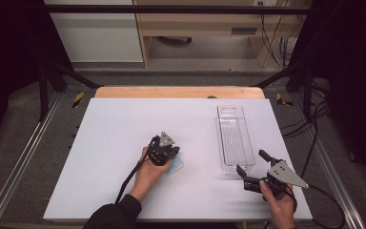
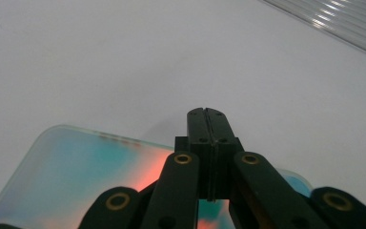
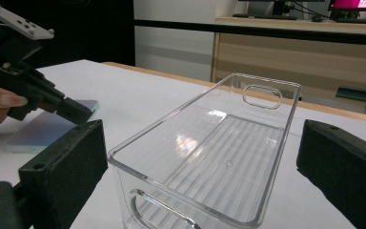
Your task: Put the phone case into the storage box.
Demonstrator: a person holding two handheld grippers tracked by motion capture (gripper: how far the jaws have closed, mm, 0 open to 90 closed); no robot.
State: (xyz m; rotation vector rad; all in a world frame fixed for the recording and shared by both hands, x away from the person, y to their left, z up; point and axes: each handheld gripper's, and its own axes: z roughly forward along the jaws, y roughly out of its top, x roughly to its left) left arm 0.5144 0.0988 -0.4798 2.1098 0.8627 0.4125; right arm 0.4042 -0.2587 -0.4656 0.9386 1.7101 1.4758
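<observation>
A thin, clear plate with a blue and orange sheen (image 1: 176, 166) lies flat on the white table top (image 1: 119, 129), a little left of centre. My left gripper (image 1: 172, 157) is shut with nothing between its jaws. Its tip points down at the plate (image 2: 71, 176) and reaches past the plate's far edge in the left gripper view (image 2: 207, 112). From the right gripper view, the left gripper (image 3: 78, 113) rests on or just over the plate (image 3: 43, 131). My right gripper (image 1: 252, 162) stands open by the near end of a clear, empty plastic tray (image 1: 235, 138).
The tray (image 3: 267, 80) is long and ribbed, with a handle cutout at each end, and lies lengthwise at the right of the table. Its edge shows in the left gripper view (image 2: 348, 26). Metal frame rails run along both table sides, and cables hang at the right.
</observation>
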